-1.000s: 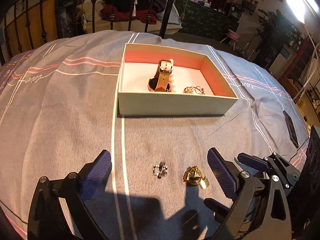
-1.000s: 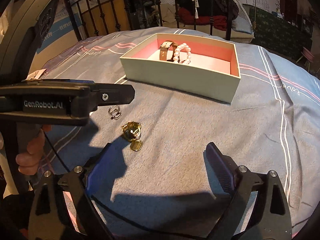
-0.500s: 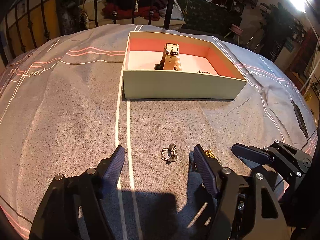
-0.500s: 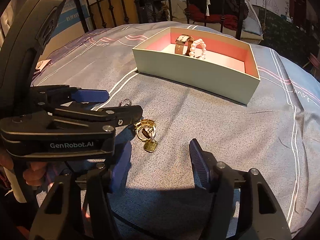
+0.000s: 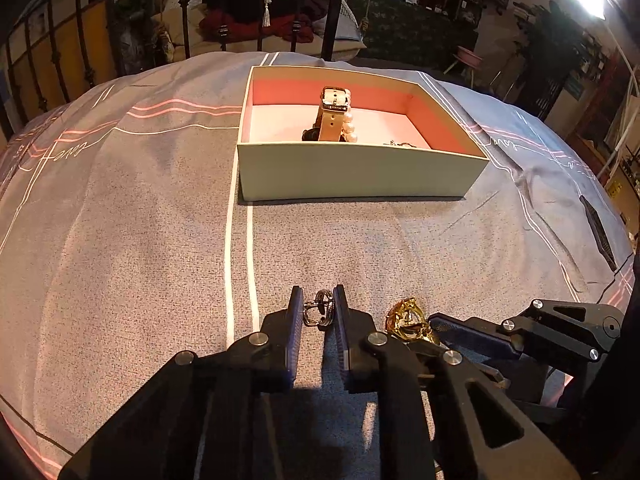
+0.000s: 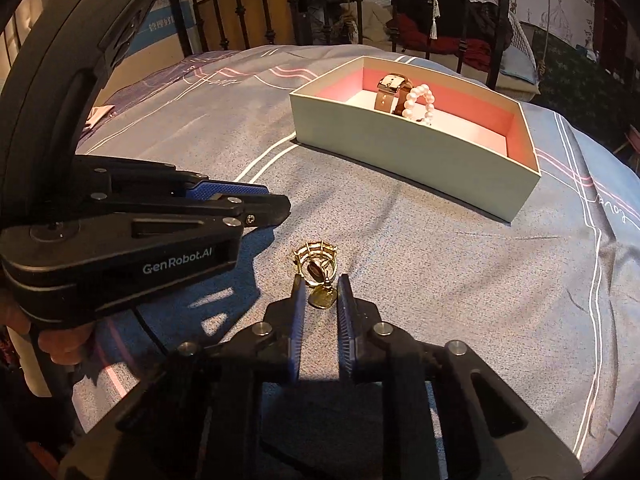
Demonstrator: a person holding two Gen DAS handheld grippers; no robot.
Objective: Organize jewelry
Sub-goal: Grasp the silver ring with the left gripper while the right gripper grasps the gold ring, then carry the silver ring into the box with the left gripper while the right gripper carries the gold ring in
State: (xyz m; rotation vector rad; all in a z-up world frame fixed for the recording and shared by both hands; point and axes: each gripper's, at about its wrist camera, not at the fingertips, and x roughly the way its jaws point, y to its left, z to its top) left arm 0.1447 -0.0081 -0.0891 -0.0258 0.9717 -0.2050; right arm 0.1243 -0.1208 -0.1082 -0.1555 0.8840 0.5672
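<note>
Left gripper [image 5: 317, 312] has just been closing and now pinches the small silver ring [image 5: 319, 308] between its pads, low on the bed [image 5: 120, 240]. Right gripper [image 6: 319, 294] beside it has been closing too, nipped onto the gold pendant piece [image 6: 318, 276]. Both loads sit near the bed's near edge, and the open box [image 5: 360, 176] lies straight ahead, toward the railed far edge.

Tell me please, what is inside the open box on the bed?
Inside the box stand a watch with a tan strap and a pearl bracelet. The left wrist view also shows a small metal piece behind the near wall, which hides most of it and the floor.
</note>
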